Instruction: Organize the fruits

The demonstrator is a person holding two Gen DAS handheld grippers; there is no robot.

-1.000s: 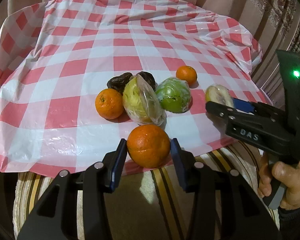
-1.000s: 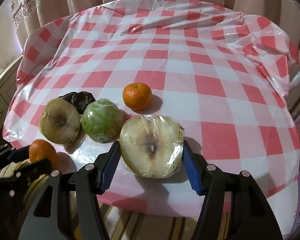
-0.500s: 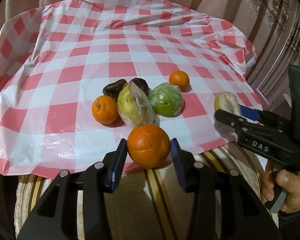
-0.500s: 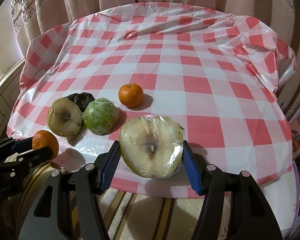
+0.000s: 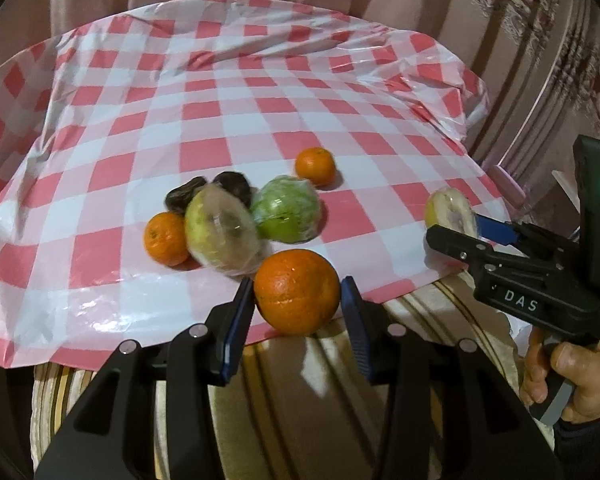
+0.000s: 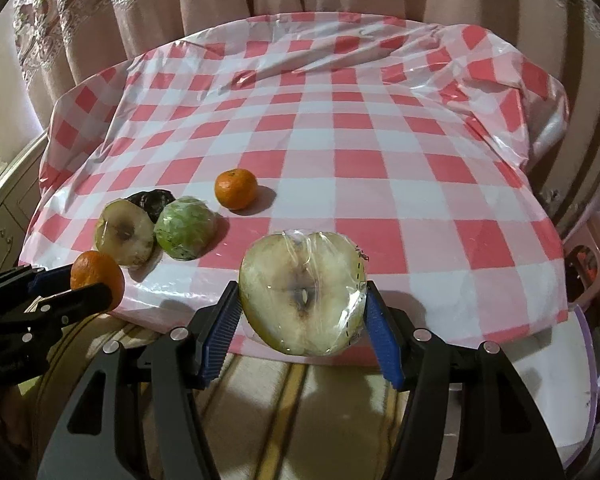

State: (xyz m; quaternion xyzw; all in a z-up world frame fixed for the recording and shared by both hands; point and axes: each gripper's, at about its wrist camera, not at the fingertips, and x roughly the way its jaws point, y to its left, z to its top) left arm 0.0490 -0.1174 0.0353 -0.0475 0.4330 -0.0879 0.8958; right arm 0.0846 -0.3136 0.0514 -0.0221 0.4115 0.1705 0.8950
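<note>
1. Orange (image 5: pixel 297 291), the big one, sat clamped between the blue pads of the left gripper (image 5: pixel 298 300), held at the near edge of the table, off the cloth.
2. Right gripper (image 6: pixel 302 312) was closed on the wrapped half apple (image 6: pixel 303 293), cut face toward the camera, cling film over it, also at the near table edge. In the left wrist view the same gripper showed side-on at the right with a hand (image 5: pixel 568 376) on its grip.
3. Checked tablecloth (image 6: pixel 380 152), red and white plastic, covered the table; wrinkled at the far and right edges.
4. Left on the cloth, in a cluster: second wrapped half apple (image 5: pixel 222 234), wrapped green fruit (image 5: pixel 286 208) touching it on the right, two dark shrivelled fruits (image 5: pixel 210 192) just behind, small mandarin (image 5: pixel 166 238) touching the half apple on its left.
5. Another mandarin (image 6: pixel 236 189) sat apart, just behind and right of the green fruit.
6. Left wrist frame was motion-blurred on the cluster; exact contact between the dark fruits and the green one could not be told.
7. Curtains (image 6: pixel 220 0) hung behind the table; striped fabric (image 6: pixel 284 412) showed below its near edge.
</note>
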